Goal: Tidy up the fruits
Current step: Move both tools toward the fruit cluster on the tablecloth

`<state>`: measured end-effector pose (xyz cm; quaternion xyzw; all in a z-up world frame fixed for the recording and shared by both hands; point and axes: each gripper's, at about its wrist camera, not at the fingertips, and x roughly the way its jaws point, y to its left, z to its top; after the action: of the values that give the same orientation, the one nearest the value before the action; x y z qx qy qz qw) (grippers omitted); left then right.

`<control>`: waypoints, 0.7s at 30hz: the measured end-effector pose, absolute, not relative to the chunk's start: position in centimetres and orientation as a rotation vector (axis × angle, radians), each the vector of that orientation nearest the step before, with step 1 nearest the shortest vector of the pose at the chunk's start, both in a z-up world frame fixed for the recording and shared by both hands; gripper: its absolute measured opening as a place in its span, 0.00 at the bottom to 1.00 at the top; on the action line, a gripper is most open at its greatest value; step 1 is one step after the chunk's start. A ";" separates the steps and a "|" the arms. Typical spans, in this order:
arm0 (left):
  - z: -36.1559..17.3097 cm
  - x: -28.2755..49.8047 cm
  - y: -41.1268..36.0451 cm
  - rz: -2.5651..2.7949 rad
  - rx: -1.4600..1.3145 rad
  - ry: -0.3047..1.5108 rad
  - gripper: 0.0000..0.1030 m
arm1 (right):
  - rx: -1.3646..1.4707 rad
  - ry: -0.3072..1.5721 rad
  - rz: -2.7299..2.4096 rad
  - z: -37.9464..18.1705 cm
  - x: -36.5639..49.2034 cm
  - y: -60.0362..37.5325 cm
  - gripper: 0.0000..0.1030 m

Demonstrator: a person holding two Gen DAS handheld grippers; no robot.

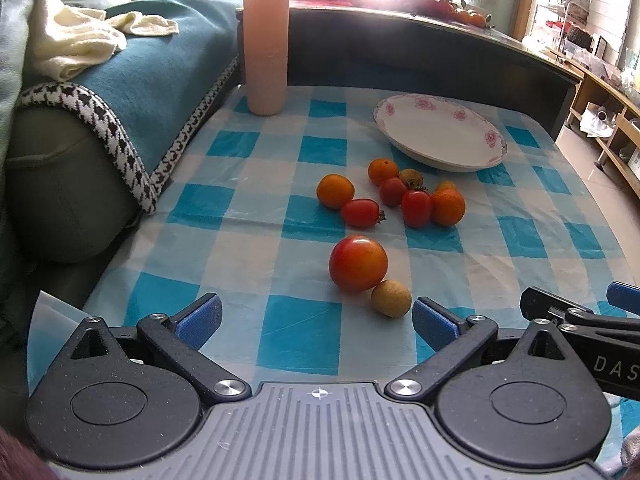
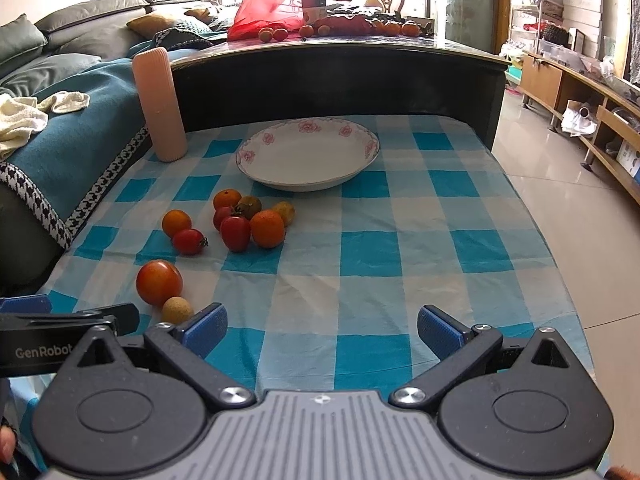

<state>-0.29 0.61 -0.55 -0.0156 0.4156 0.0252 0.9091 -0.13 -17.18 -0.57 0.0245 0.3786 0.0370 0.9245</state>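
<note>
Several small fruits lie on a blue-and-white checked cloth (image 1: 304, 312) (image 2: 360, 248): a large red tomato (image 1: 358, 263) (image 2: 159, 282) touching a tan round fruit (image 1: 391, 298) (image 2: 177, 309), and beyond them a cluster of red cherry tomatoes (image 1: 416, 208) (image 2: 235, 233) and small oranges (image 1: 335, 191) (image 2: 267, 228). A white floral plate (image 1: 440, 132) (image 2: 308, 154) sits empty behind the cluster. My left gripper (image 1: 316, 318) is open, just short of the tan fruit. My right gripper (image 2: 322, 326) is open over bare cloth, right of the fruits.
A tall peach ribbed cylinder (image 1: 266, 48) (image 2: 159, 104) stands at the cloth's far left corner. A sofa with a teal blanket (image 1: 152, 76) borders the left side. A dark raised counter (image 2: 340, 76) with more fruit rises behind the plate. Tiled floor (image 2: 560, 184) lies to the right.
</note>
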 end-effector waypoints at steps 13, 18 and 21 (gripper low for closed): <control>-1.0 -0.5 1.1 0.065 -0.007 0.861 0.99 | 0.045 0.796 0.090 -1.0 0.3 -16.7 1.00; -1.5 -0.6 1.9 0.076 -0.005 0.871 0.98 | 0.028 0.810 0.118 -1.4 0.4 -16.0 1.00; -1.7 -0.5 2.4 0.081 -0.006 0.878 0.98 | 0.017 0.817 0.140 -1.7 0.5 -15.4 1.00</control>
<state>-0.54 2.36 -1.67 -0.0028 0.4251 0.0392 0.9043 0.55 -15.35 -1.66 0.0082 0.3967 0.0681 0.9154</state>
